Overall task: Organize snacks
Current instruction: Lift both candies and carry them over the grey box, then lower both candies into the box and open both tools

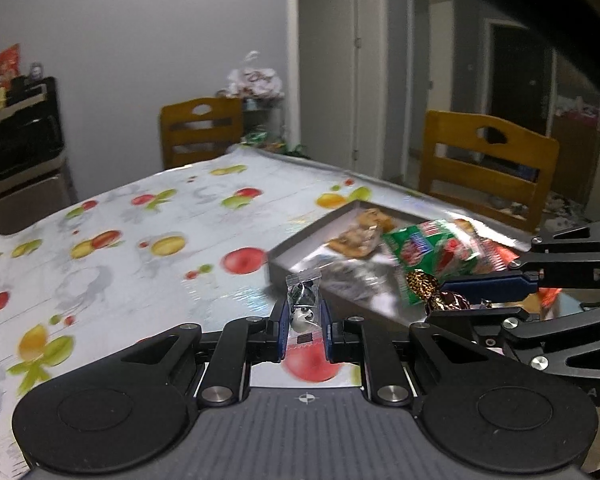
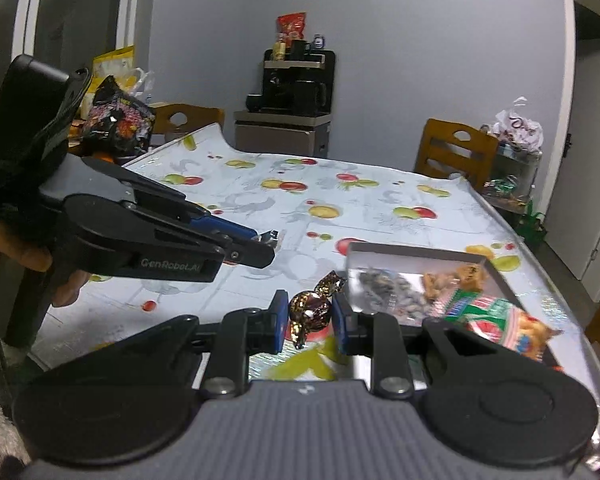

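Observation:
My left gripper (image 1: pixel 303 320) is shut on a small clear-wrapped candy (image 1: pixel 302 300) with a black-and-white figure; it stands upright between the blue pads, above the fruit-print tablecloth (image 1: pixel 148 240). My right gripper (image 2: pixel 310 309) is shut on a brown-and-gold foil candy (image 2: pixel 314 314). Each gripper shows in the other's view: the right gripper (image 1: pixel 436 304) with its foil candy (image 1: pixel 452 300), the left gripper (image 2: pixel 266 245) with a wrapper end (image 2: pixel 273 236) showing. A grey tray (image 2: pixel 412 251) holds a green-and-red packet (image 2: pixel 488 312), biscuits (image 2: pixel 460 276) and a clear bag (image 2: pixel 388 292).
Wooden chairs (image 1: pixel 488 160) (image 1: pixel 200 128) stand at the table's far edges. A black coffee machine (image 2: pixel 296 84) sits on a cabinet by the wall. A dark snack bag (image 2: pixel 118 120) lies at the table's far left. A hand (image 2: pixel 20 256) holds the left gripper.

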A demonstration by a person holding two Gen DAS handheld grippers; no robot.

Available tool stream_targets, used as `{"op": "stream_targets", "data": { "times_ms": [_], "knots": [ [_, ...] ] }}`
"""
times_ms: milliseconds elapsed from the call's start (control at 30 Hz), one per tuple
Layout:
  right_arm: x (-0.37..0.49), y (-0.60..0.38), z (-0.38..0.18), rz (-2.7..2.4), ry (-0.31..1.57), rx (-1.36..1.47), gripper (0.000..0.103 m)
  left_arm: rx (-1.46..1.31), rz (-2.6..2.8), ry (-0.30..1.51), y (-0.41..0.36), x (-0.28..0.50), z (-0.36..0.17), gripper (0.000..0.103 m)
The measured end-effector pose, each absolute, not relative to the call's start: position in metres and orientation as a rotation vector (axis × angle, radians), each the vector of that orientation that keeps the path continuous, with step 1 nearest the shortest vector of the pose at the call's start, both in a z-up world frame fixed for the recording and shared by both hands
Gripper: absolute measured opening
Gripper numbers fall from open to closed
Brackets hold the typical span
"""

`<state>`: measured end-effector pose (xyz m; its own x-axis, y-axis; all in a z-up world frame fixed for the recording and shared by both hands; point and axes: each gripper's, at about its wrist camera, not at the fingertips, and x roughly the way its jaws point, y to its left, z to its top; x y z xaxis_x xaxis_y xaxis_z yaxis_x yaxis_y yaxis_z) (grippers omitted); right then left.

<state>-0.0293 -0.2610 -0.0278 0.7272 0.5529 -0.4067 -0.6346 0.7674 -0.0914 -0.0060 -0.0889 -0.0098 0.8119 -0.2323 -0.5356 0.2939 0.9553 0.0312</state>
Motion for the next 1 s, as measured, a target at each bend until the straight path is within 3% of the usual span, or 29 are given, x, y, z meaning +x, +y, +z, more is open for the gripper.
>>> {"op": "stream_targets", "data": {
  "times_ms": [433,1000],
  "knots": [
    [-0.021,-0.325,-0.040,0.544,0.440,-0.207,0.023,0.104,-0.453,0.638,-0.142,0.017,-0.023,0.019],
    [0.005,-0.323,-0.066,0.579,0.492,-0.208,0.023,0.143,-0.434,0.731,-0.178,0.062,-0.049,0.019]
  ]
}}
